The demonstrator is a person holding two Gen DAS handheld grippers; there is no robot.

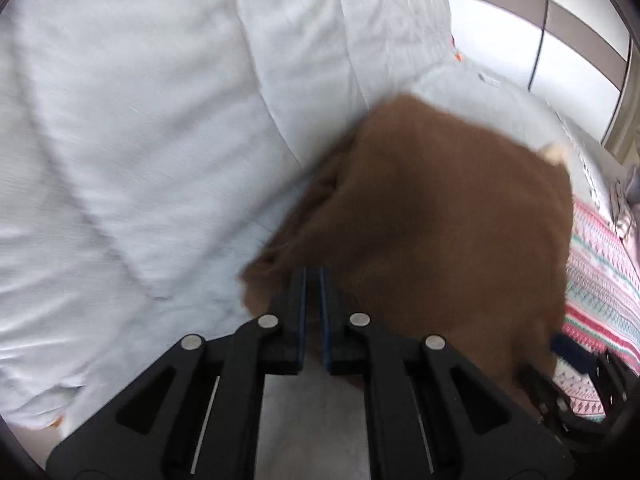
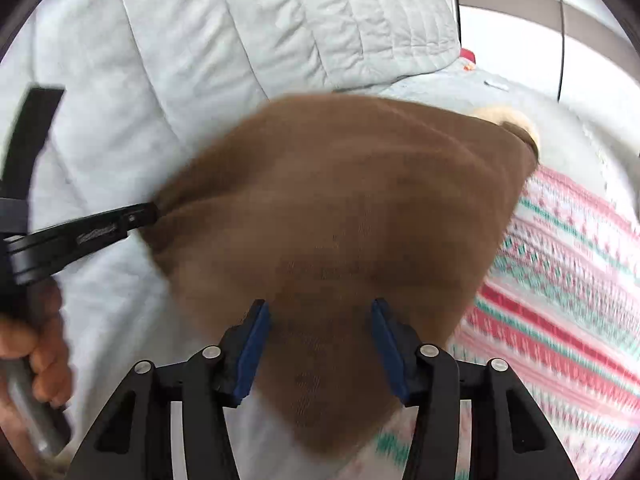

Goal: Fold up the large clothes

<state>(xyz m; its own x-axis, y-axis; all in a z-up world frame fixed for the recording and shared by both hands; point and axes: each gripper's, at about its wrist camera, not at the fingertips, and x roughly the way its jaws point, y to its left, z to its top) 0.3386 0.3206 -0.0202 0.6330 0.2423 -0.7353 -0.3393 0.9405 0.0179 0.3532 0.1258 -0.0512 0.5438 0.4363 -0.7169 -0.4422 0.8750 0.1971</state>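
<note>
Blue-padded fingers of the right gripper (image 2: pixel 320 340) stand apart, the brown garment (image 2: pixel 340 216) draped between them without being pinched. At nine o'clock in the right wrist view, the left gripper (image 2: pixel 154 212) is clamped on the garment's bunched edge. It lies, blurred, probably lifted, over the pale quilt (image 1: pixel 140 120), beside a striped blanket (image 2: pixel 560 272).

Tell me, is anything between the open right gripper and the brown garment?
Nothing visible. The right gripper is open with the brown garment directly between its fingers; the left gripper grips the garment's far edge.
</note>
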